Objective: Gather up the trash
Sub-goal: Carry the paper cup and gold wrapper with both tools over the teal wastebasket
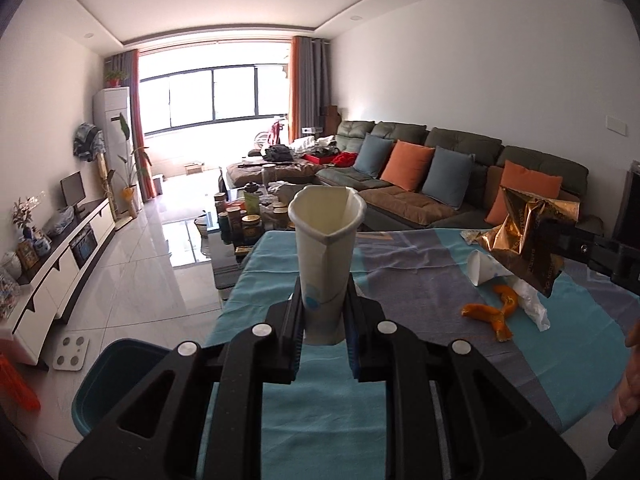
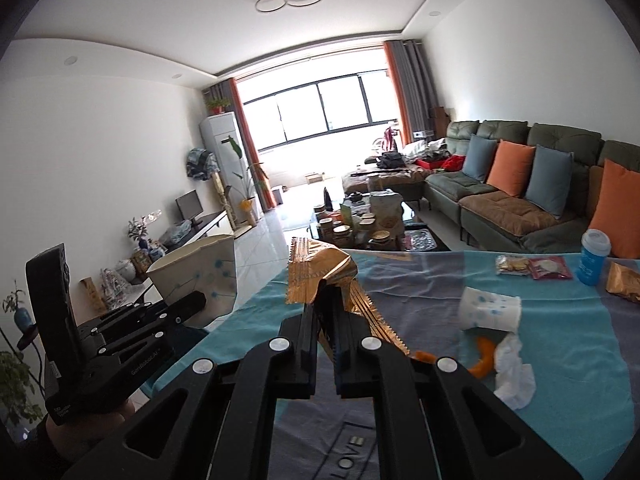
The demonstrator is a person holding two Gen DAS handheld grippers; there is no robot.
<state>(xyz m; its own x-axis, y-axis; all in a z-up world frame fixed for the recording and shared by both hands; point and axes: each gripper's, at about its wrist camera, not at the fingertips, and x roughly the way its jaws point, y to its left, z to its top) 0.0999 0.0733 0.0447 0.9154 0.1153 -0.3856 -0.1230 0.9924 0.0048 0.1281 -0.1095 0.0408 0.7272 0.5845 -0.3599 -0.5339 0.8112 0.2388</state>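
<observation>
My left gripper (image 1: 324,320) is shut on a squashed white paper cup (image 1: 326,248), held upright above the teal tablecloth (image 1: 320,420). From the right wrist view that cup (image 2: 204,276) shows at the left in the left gripper (image 2: 192,304). My right gripper (image 2: 325,320) is shut on a crumpled gold foil wrapper (image 2: 320,268), lifted off the cloth; the same wrapper (image 1: 524,236) hangs at the right in the left wrist view. On the cloth lie another paper cup (image 2: 490,312), orange peel (image 2: 484,360) and a white tissue (image 2: 514,376).
A dark blue bin (image 1: 120,384) stands on the floor left of the table. A blue cup (image 2: 594,260), snack packets (image 2: 532,267) and another gold wrapper (image 2: 624,286) sit at the table's far right. A cluttered coffee table (image 2: 372,224) and a green sofa (image 2: 520,200) lie beyond.
</observation>
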